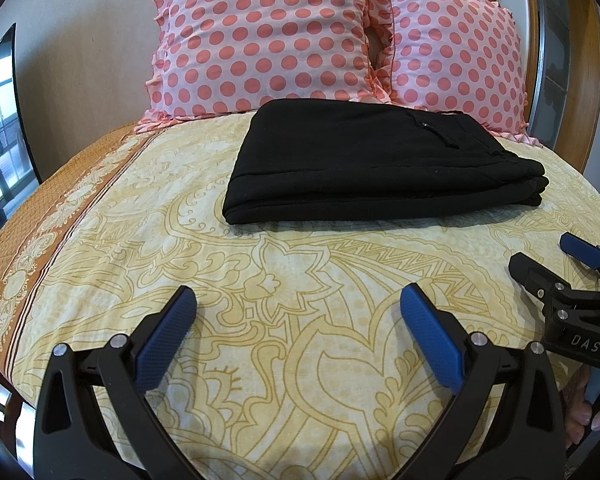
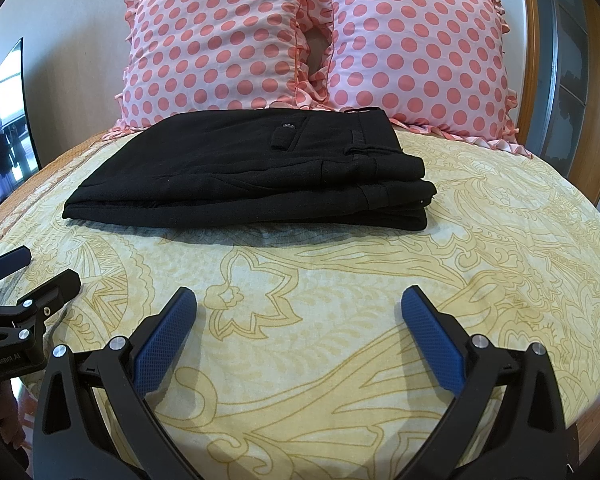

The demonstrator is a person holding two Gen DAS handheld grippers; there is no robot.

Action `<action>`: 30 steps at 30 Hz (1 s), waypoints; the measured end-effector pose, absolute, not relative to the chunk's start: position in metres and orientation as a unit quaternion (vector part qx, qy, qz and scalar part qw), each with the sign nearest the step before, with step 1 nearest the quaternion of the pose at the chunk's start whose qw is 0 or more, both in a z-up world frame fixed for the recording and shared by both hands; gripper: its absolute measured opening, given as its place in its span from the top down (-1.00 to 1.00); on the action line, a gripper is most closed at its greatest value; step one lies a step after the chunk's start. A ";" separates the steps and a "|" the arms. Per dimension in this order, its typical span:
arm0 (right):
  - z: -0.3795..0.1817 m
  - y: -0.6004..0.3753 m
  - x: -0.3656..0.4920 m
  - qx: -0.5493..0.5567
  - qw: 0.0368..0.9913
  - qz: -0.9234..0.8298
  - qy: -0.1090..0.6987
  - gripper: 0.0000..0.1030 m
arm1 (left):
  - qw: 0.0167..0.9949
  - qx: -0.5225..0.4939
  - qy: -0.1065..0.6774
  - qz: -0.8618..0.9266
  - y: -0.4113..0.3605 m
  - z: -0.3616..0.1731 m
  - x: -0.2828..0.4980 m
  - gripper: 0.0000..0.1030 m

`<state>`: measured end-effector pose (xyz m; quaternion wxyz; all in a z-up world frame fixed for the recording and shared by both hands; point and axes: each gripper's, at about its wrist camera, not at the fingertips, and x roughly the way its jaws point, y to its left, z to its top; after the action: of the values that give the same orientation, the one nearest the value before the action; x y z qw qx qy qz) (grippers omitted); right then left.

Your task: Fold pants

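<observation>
both black tongs with blue pads, left tongs [image 1: 298, 304] and right tongs [image 2: 299, 304], hover released over the yellow patterned bedsheet [image 1: 260, 280]. folded black pants [image 2: 252, 176] lie at 12 o'clock, long axis 9-to-3, waistband toward 3, touching the pink polka-dot pillows [image 2: 316, 48]; bare sheet lies between.
</observation>
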<state>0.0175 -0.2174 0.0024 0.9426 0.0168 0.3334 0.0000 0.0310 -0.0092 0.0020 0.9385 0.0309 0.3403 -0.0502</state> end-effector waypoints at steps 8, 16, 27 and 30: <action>0.002 -0.217 0.018 0.017 0.943 0.000 0.333 -0.97 | 0.935 0.027 0.352 -0.040 -0.012 0.004 0.035 -0.97; 0.003 -0.217 0.018 0.017 0.943 -0.001 0.333 -0.97 | 0.935 0.024 0.353 -0.038 -0.013 0.004 0.035 -0.97; 0.003 -0.217 0.018 0.017 0.943 0.000 0.333 -0.97 | 0.935 0.024 0.352 -0.037 -0.014 0.004 0.036 -0.97; 0.003 -0.217 0.018 0.017 0.943 0.000 0.333 -0.97 | 0.935 0.025 0.351 -0.038 -0.013 0.004 0.036 -0.97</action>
<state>0.0177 -0.2169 0.0028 0.9427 0.0168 0.3333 -0.0004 0.0357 -0.0132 0.0038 0.9352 0.0246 0.3512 -0.0379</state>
